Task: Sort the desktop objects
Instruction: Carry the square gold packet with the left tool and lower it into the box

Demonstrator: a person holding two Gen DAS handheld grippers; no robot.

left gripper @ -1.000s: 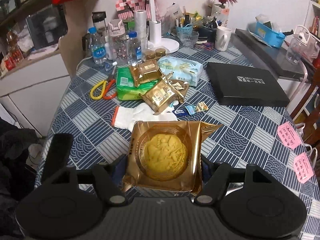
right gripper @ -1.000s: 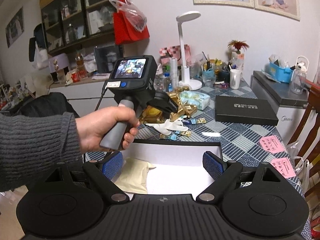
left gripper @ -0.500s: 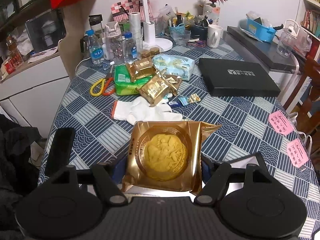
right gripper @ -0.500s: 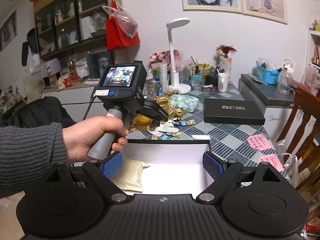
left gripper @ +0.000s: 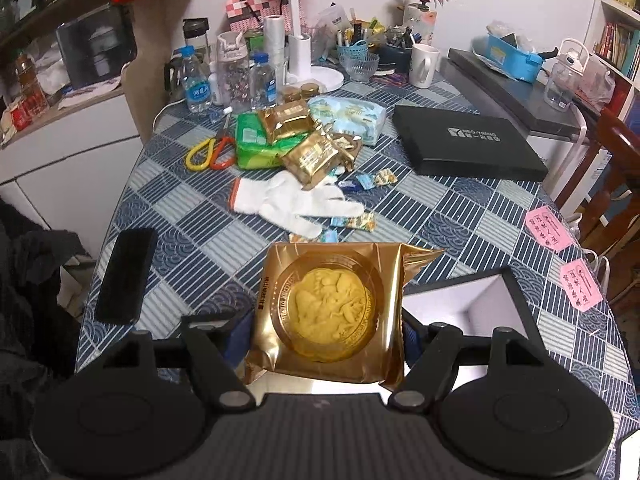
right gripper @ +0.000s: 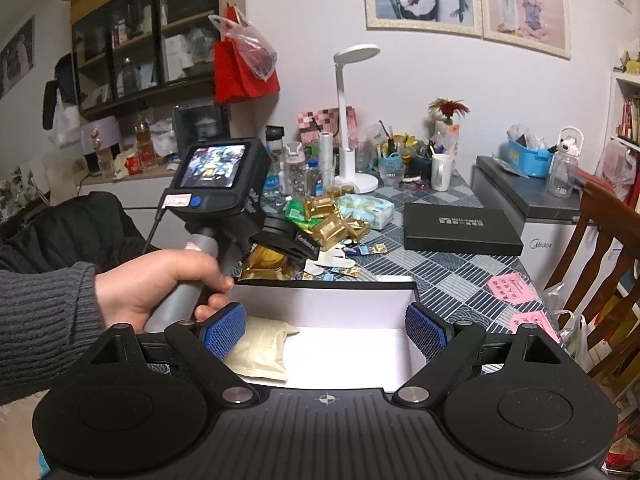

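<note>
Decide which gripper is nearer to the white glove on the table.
Left. The left gripper, clamped on a gold mooncake packet, hangs just short of the white glove; the right gripper sits farther back over the white box.

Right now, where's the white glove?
Left wrist view: the glove lies mid-table, just beyond the held mooncake, below the gold packets.

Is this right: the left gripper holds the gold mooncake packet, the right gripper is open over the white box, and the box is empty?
Not quite. The left gripper does hold the gold mooncake packet, and the right gripper is open over the white box, but the box is not empty: the right wrist view shows a cream packet lying inside it.
</note>
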